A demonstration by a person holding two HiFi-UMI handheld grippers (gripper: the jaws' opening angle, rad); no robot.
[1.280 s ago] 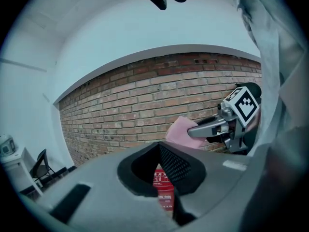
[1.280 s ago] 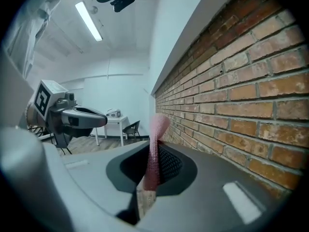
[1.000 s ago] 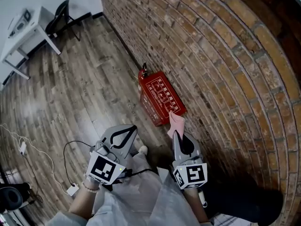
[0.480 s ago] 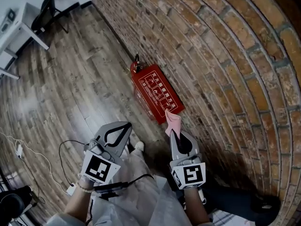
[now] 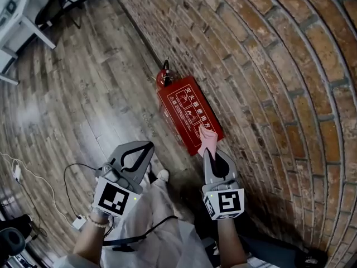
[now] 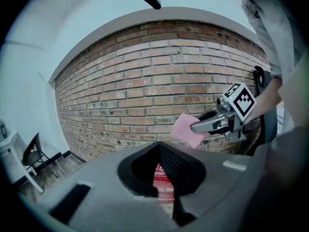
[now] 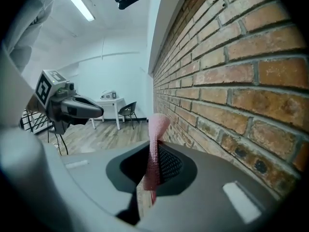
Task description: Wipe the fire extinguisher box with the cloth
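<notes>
Pink cloth point(image 5: 207, 141) is clamped in my right tool point(image 5: 208, 154). Left tool point(image 5: 146, 147) has jaws together w/ nothing in it. Red fire extinguisher box point(image 5: 188, 111) sits on the floor against the brick wall point(image 5: 268, 82). Best approach, I reckon: lay cloth flat on lid, long even strokes, corner to corner.

Rough matt brick wall point(image 5: 268, 66); worn wood-plank floor point(image 5: 83, 94) with a dull sheen; smooth red box point(image 5: 188, 111), slightly glossy; pink cloth point(image 5: 208, 140), soft, finely woven, matt
</notes>
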